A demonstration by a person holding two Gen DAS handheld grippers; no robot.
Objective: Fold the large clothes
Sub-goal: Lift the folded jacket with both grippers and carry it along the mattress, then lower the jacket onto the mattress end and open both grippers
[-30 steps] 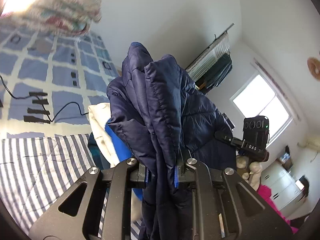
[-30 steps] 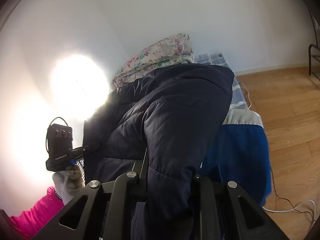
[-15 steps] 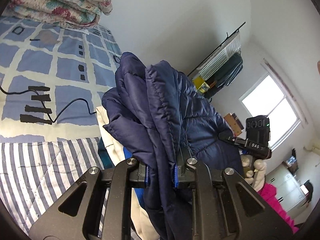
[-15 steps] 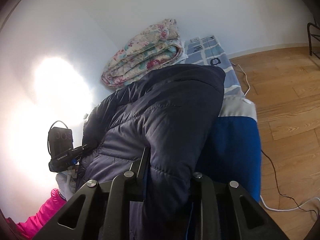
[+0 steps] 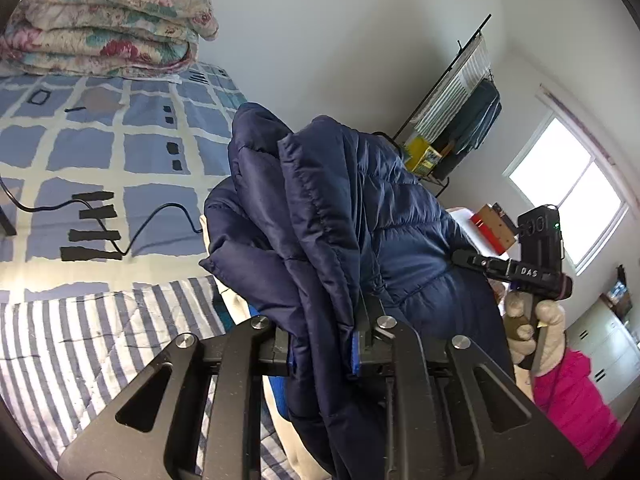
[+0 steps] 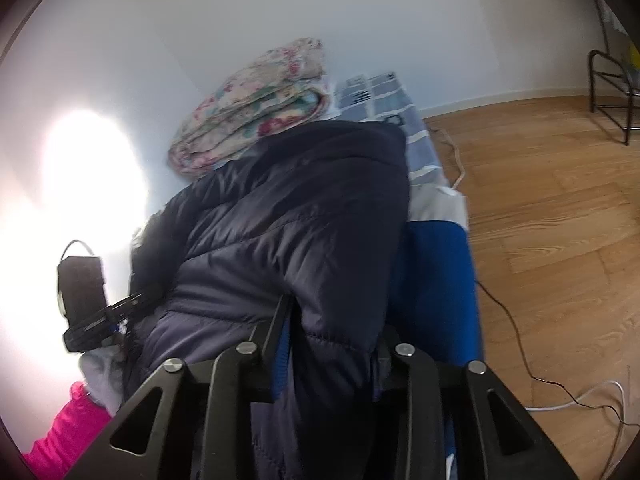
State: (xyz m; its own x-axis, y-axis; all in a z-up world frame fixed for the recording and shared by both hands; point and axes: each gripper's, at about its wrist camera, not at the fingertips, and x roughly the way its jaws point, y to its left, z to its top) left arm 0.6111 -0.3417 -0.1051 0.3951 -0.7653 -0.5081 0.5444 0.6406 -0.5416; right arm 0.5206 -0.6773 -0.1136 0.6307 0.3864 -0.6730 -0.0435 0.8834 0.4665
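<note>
A navy quilted puffer jacket (image 5: 360,216) is held up in the air above the bed (image 5: 100,152), between the two grippers. The left gripper (image 5: 324,350) is closed on a bunched, doubled edge of the jacket, with several layers of fabric pinched between its jaws. The right gripper (image 6: 332,344) is likewise clamped on a thick fold of the same jacket (image 6: 288,216), which drapes forward over its fingers. In the left wrist view the right gripper's handle is seen in a gloved hand (image 5: 536,320), just beside the far side of the jacket.

The step in hand is judged to be the lifting and spreading of the jacket before it is laid flat for folding. It would be done well if both grips were kept firm (the padded fabric is slippery and bulky), and the grippers drawn apart until the held edge is taut, so that the body hangs straight and the sleeves fall free. The jacket should then be lowered onto bare bed cover, away from the folded floral quilt (image 5: 104,28) and the black cable (image 5: 160,220), and clear of the blue-and-white garment (image 6: 436,280) lying beneath it.
</note>
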